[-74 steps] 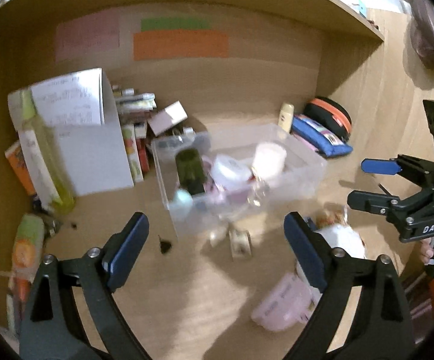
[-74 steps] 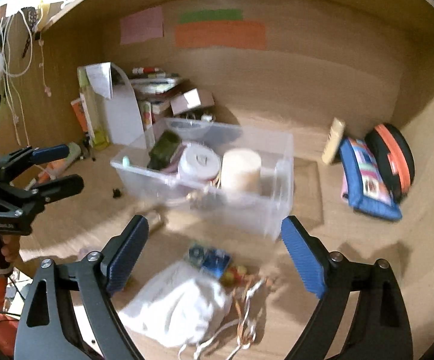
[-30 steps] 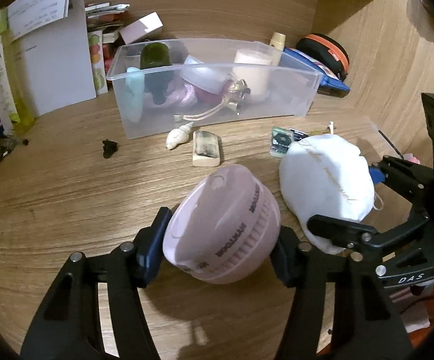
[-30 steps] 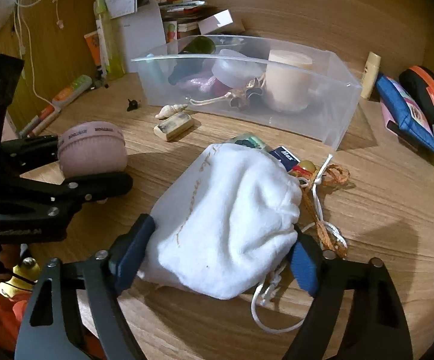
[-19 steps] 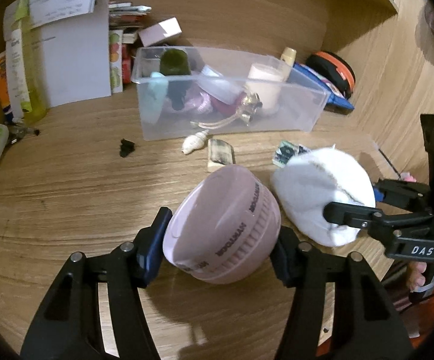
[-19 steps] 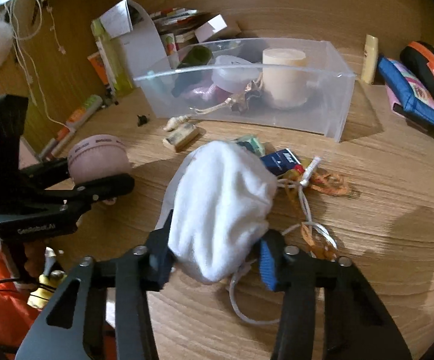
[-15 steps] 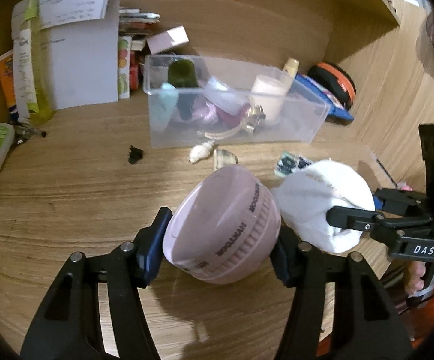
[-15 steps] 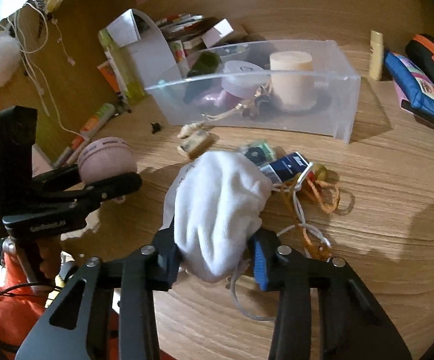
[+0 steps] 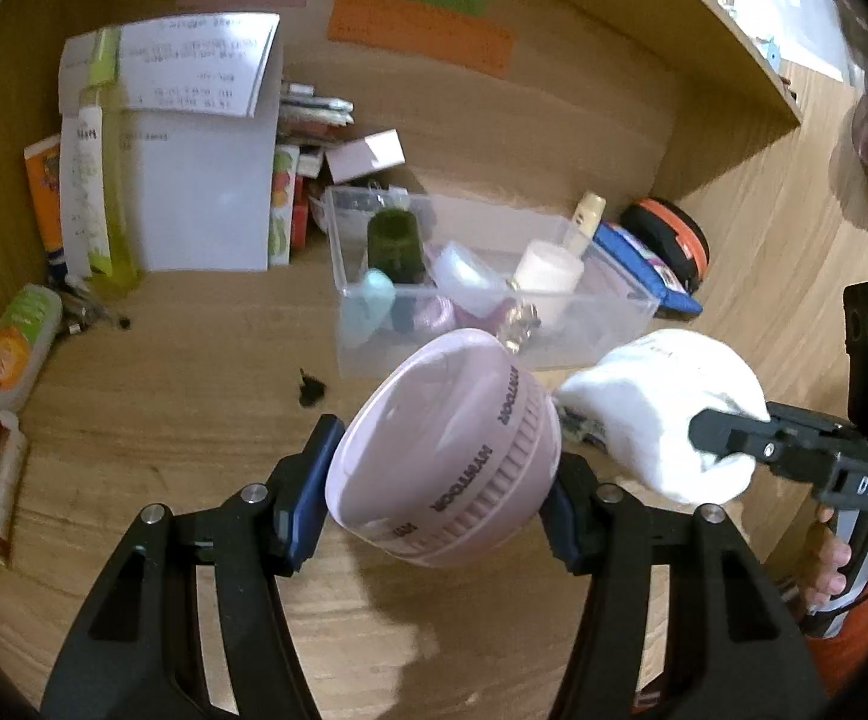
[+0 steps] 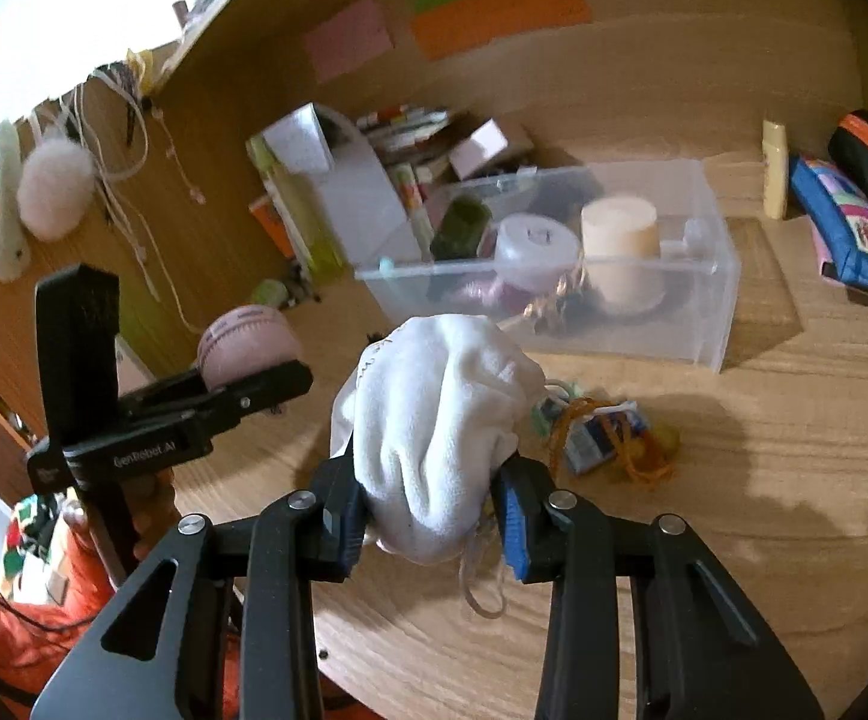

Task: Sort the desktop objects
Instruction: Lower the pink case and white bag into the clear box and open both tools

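We've got both grippers loaded and up off the desk [image 10: 793, 432] right now. The left gripper [image 9: 434, 504] is clamped across the sides of the pink pot [image 9: 442, 450]; it looks like rigid, smooth plastic, so we'd guess it could slip if the squeeze eases. The right gripper [image 10: 434, 516] is pinched on the white cloth bag [image 10: 434, 420], which looks soft and light and bunches in the jaws, drawstring dangling. The clear bin [image 10: 715, 276] sits just behind both.
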Demonstrator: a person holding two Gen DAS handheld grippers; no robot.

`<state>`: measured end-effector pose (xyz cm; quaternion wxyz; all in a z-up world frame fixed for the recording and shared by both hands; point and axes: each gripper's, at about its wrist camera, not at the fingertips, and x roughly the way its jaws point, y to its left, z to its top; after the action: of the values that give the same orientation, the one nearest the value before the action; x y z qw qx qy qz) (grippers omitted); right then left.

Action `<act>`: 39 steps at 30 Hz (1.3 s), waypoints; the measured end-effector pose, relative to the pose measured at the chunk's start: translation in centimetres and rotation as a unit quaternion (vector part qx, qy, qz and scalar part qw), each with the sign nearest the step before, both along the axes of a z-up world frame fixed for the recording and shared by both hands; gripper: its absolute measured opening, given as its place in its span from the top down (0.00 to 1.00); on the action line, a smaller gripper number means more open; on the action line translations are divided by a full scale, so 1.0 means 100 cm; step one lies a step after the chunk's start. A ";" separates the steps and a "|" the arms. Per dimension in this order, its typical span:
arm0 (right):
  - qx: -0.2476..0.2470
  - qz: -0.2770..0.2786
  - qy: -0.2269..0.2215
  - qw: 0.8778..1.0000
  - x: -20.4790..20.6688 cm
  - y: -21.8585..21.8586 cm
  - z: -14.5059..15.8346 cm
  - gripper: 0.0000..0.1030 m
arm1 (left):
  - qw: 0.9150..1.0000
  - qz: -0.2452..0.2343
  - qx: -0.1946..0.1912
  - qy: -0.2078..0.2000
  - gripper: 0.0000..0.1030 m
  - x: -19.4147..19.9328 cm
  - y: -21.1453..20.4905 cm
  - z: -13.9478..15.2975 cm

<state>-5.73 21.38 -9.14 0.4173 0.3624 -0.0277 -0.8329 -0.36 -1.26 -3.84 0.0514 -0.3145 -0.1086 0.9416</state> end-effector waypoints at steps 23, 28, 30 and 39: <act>-0.042 -0.079 0.025 0.996 -0.059 0.023 0.031 0.68 | 0.999 -0.002 0.000 0.039 0.42 -0.041 -0.009 0.038; -0.051 -0.080 0.027 0.995 -0.074 0.015 0.036 0.68 | 1.000 -0.010 -0.004 0.026 0.43 -0.064 -0.006 0.040; -0.046 -0.081 0.029 0.995 -0.080 0.010 0.036 0.68 | 1.000 -0.013 -0.004 0.022 0.42 -0.076 -0.006 0.040; -0.023 -0.078 0.023 0.996 -0.108 -0.020 0.027 0.68 | 1.000 -0.023 -0.017 0.002 0.43 -0.117 -0.004 0.038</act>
<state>-16.52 19.38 -6.47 0.3598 0.3308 -0.0651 -0.8700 -12.09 -1.67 -0.09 0.0676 -0.3159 -0.0853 0.9425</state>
